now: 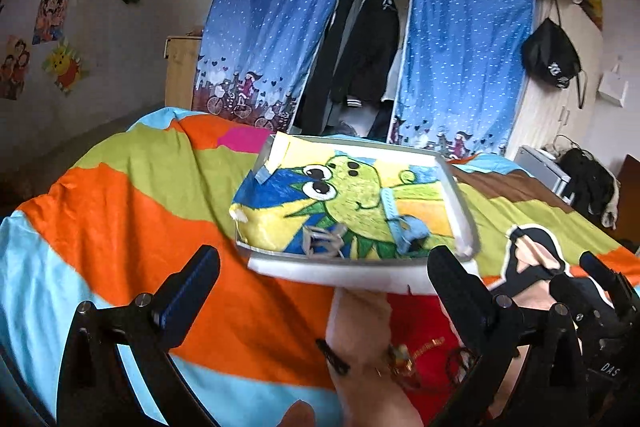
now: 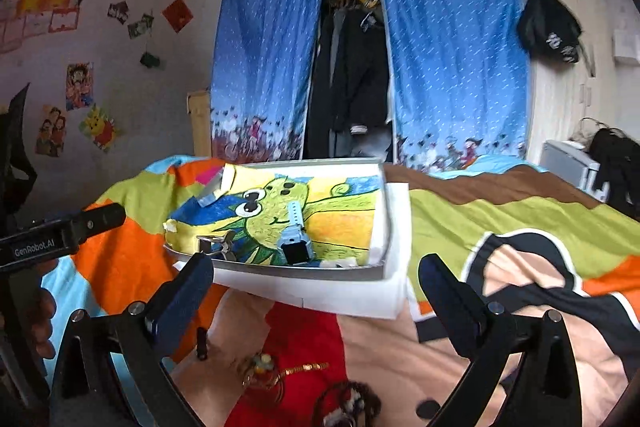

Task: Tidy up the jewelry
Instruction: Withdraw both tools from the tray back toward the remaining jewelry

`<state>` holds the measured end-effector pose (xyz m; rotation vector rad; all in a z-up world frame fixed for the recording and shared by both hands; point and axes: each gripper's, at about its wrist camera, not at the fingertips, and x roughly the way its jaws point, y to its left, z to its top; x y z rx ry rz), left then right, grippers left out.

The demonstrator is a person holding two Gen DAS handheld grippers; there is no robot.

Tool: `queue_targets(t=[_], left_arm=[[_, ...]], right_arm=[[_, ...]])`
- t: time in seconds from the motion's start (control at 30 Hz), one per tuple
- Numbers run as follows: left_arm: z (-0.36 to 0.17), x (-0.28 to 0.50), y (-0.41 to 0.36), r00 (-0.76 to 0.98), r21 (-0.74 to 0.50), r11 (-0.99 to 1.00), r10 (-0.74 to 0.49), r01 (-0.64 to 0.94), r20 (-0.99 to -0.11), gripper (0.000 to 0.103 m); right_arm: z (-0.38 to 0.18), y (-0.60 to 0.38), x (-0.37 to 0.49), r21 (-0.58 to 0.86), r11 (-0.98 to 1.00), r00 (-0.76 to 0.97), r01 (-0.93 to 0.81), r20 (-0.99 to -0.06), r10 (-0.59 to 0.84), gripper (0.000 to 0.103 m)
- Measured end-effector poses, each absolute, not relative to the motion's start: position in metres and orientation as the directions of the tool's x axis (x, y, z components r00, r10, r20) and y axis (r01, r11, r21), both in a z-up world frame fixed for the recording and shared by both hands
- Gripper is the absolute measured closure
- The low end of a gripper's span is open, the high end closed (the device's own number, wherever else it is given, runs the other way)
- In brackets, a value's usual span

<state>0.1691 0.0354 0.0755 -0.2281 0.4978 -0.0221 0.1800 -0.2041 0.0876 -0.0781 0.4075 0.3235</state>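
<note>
A shallow white tray [image 1: 344, 273] [image 2: 394, 227], lined with a green cartoon drawing, lies on the bed. In it are a light blue watch [image 1: 400, 227] [image 2: 294, 237] and a silver clip [image 1: 320, 241] [image 2: 216, 245]. On the bedcover in front lie a beaded bracelet [image 1: 416, 349] [image 2: 306, 367], a ring-like trinket [image 2: 260, 367], a black hair clip [image 1: 332, 357] [image 2: 201, 343] and a dark hair tie [image 2: 344, 405]. My left gripper [image 1: 324, 287] is open just short of the tray. My right gripper [image 2: 316, 287] is open at the tray's near edge.
The bed carries a bright orange, green and blue cartoon cover [image 1: 140, 195] [image 2: 500, 227]. A blue fabric wardrobe [image 1: 460, 39] [image 2: 452, 55] with dark clothes stands behind. The other gripper shows at the right edge of the left wrist view [image 1: 600, 291] and the left edge of the right wrist view [image 2: 60, 231].
</note>
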Motion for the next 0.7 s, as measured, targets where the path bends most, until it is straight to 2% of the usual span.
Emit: queue_targets(t=[0.1, 0.33, 0.57, 0.7], left_arm=[[0.077, 0.15, 0.028, 0.888, -0.214, 0.977, -0.083, -0.018, -0.453, 0.001], [0.077, 0.105, 0.005, 0.895, -0.164, 0.985, -0.116, 0.048, -0.431, 0.001], [0.053, 0.081, -0.012, 0.863, -0.146, 0.983, -0.17, 0.113, -0.476, 0.001], [0.035, 0.074, -0.016, 0.834, -0.139, 0.981, -0.188, 0.134, -0.518, 0.001]], right_arm=[[0.09, -0.214, 0.152, -0.026, 0.952, 0.886, -0.304, -0.376, 0.272, 0.0], [0.086, -0.236, 0.11, -0.003, 0.967, 0.89, -0.257, -0.39, 0.235, 0.0], [0.068, -0.255, 0.075, -0.004, 0.98, 0.886, -0.197, -0.428, 0.176, 0.0], [0.053, -0.264, 0.064, -0.015, 0.984, 0.857, -0.177, -0.495, 0.146, 0.0]])
